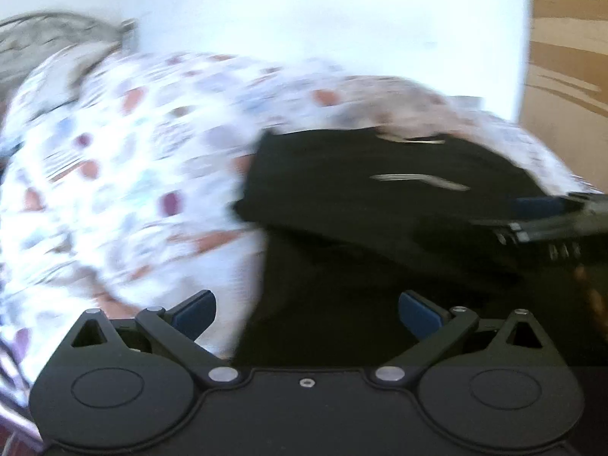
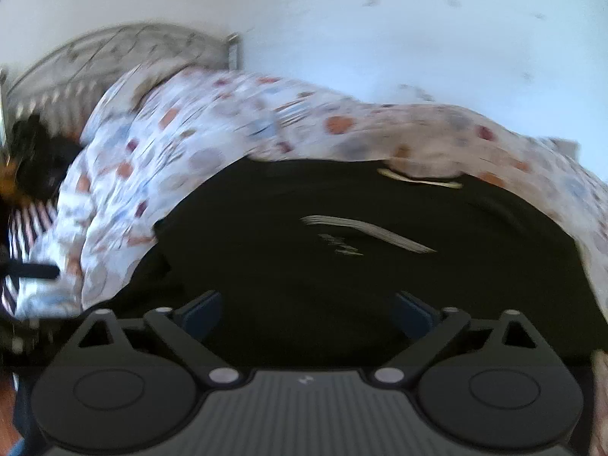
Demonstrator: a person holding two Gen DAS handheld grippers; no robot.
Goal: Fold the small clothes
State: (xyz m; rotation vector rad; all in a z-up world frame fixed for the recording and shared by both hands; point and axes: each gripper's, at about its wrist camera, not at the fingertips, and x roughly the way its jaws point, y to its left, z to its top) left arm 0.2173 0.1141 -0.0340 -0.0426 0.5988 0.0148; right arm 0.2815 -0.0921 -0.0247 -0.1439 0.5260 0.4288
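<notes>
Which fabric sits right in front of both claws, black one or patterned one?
The black garment with the pale logo stripe; the patterned bedsheet lies beneath and beyond it.

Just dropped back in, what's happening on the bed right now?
A person holds two grippers over a black garment with a pale printed logo, spread on the patterned white bedspread. The left gripper and right gripper both have jaws open, gripping nothing. Views are motion-blurred. A metal headboard stands against the white wall.

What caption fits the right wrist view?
Open right tongs over a black garment on a patterned bedspread.
</notes>
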